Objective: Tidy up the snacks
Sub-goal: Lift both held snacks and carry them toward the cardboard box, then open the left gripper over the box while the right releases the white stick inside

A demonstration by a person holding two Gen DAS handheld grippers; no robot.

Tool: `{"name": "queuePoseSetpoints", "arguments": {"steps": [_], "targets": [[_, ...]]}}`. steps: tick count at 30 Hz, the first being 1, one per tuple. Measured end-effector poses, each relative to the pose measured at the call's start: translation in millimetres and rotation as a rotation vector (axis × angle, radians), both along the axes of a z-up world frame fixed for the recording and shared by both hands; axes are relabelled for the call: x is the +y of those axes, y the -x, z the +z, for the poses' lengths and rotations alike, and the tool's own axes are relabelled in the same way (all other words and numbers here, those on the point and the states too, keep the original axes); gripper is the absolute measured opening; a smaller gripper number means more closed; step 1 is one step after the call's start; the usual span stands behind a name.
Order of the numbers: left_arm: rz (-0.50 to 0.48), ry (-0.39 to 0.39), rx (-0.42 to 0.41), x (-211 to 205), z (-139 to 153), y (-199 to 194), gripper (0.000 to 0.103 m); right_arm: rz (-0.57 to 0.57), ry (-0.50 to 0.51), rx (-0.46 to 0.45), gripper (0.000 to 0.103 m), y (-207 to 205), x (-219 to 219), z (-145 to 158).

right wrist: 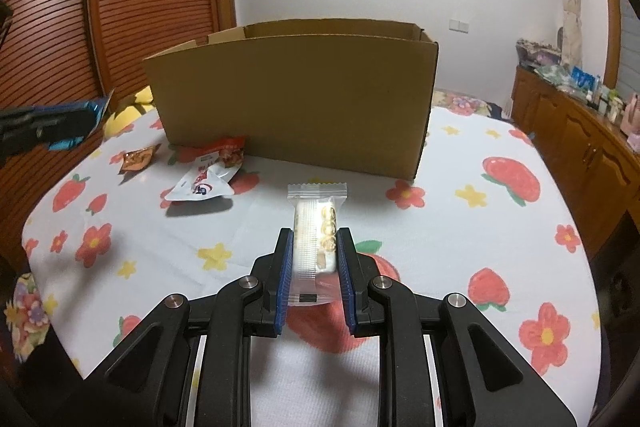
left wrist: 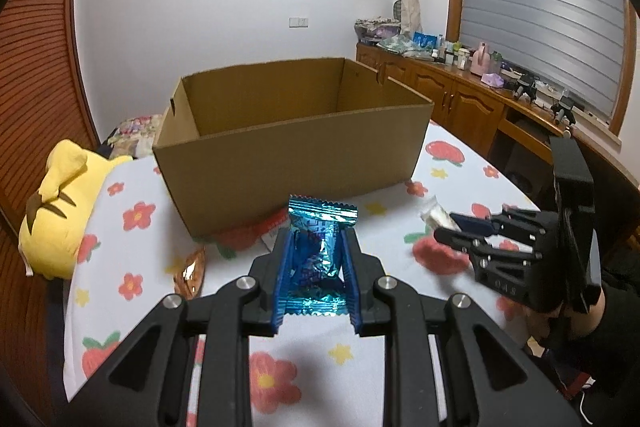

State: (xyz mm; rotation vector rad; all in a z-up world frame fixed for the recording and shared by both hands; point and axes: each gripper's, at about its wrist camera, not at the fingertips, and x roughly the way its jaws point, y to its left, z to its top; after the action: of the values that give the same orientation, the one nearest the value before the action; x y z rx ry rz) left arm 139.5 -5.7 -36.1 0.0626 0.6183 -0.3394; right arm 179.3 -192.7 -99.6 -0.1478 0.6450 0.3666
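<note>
An open cardboard box [right wrist: 296, 95] stands on the flower-print desk [right wrist: 460, 235], its tall near wall facing both grippers. In front of its left end lie a red-and-white snack pouch [right wrist: 210, 173] and a small orange packet [right wrist: 138, 159]; a yellow plush toy [left wrist: 60, 211] lies off the desk's left edge. The left gripper [left wrist: 316, 259] has its jaws closed on a blue foil snack [left wrist: 318, 251], held above the desk short of the box. The right gripper [right wrist: 314, 259] clamps a clear wafer pack [right wrist: 314, 239], its far end sticking out past the jaws toward the box.
</note>
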Motion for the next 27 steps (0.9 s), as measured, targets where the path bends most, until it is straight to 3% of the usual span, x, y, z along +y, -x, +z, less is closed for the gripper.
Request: {"name": "queuePoseSetpoints", "arguments": {"steps": [6,13,27], "targets": [[-0.008,-0.007,-0.02,-2.5,7.6,-16.2,0.022,0.01,-0.015,0.004,0.019,-3.1,-1.4,9.5],[0.0,0.009,-0.033,1.8,19.1,-34.9,0.022,0.065,-0.028,-0.046,0.019,-16.6,6.6,51.1],[0.038,-0.001,-0.062,13.9,47.5,-112.9,0.022,0.177,-0.002,-0.11,0.019,-85.8,41.1,101.3]]}}
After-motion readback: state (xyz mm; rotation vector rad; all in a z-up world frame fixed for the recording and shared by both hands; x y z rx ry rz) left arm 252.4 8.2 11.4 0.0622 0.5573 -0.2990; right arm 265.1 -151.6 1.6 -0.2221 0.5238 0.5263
